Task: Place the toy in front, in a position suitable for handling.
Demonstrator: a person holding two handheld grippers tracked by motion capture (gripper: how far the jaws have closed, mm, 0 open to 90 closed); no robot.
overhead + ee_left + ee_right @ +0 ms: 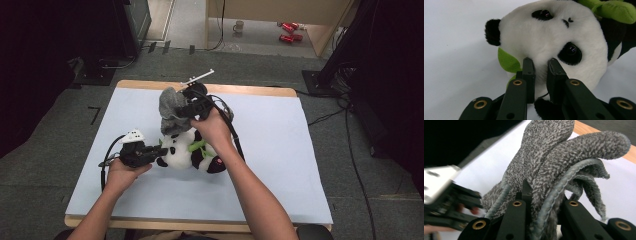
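**Panda pinched at left, grey cloth clamped at right**

Left gripper [161, 150] is held low over the table [280, 165], just left of the plush panda [187, 152]; in the left gripper view its jaws are seen nearly closed on the white fur of the panda [554, 40] face, between the two black eye patches, a narrow fold of plush nipped between the fingertips [528, 65]; a green leaf [507, 61] is seen beside the left jaw, against the head; the panda is laid on its side near the middle of the pale blue table top, black limbs toward the person.

Grey cloth [172, 111] is held bunched above and behind the panda, its lower edge touching or just over the plush; contact cannot be told; right gripper [186, 111] is gripped by the hand [214, 127] reaching over the panda; in the right gripper view its jaws are closed on the folded cloth [554, 162], hemmed edges running down between them; the left gripper [446, 200] is seen blurred at the left edge there.
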